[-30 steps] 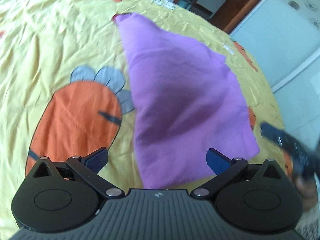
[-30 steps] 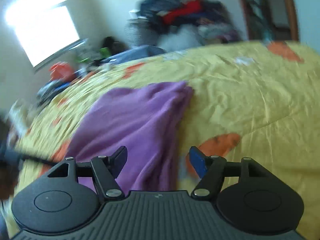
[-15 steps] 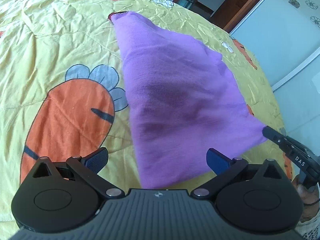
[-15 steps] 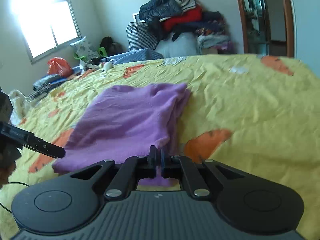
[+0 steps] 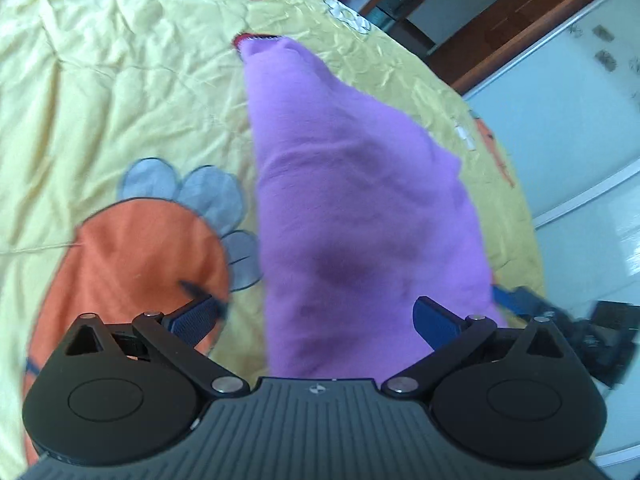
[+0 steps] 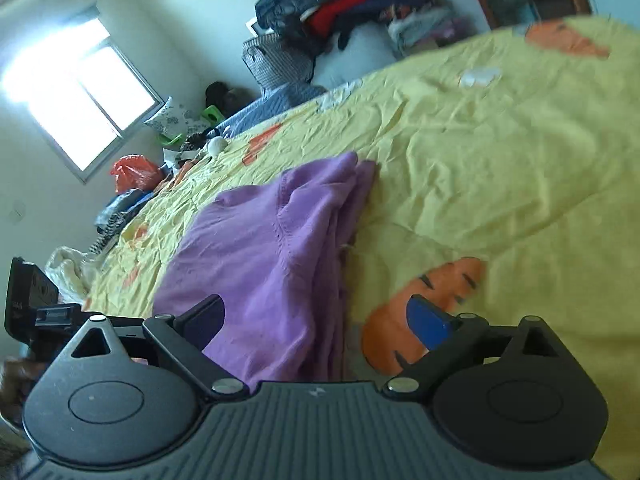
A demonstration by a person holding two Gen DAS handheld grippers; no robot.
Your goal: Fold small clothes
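A purple knitted garment (image 5: 352, 208) lies folded lengthwise on the yellow carrot-print bedspread (image 5: 120, 92). My left gripper (image 5: 316, 318) is open above its near end, one finger over the orange carrot, the other over the cloth's right edge. In the right wrist view the same garment (image 6: 260, 248) has its stacked folded edges on the right. My right gripper (image 6: 316, 318) has its jaws opening wide over that near corner; the cloth lies between the fingers but the pads do not press it. The right gripper (image 5: 516, 300) shows as a blur at the cloth's right corner.
The bedspread (image 6: 500, 152) stretches to the right. A heap of clothes and bags (image 6: 328, 12) stands by the far wall, clutter (image 6: 132, 184) under the window. A white wardrobe door (image 5: 580, 120) flanks the bed. The left gripper (image 6: 36, 308) shows at the left edge.
My right gripper went from half open to shut near the cloth's near corner, then opened wide and rolled. My left gripper shifted along the garment, staying open. The cloth lies narrower.
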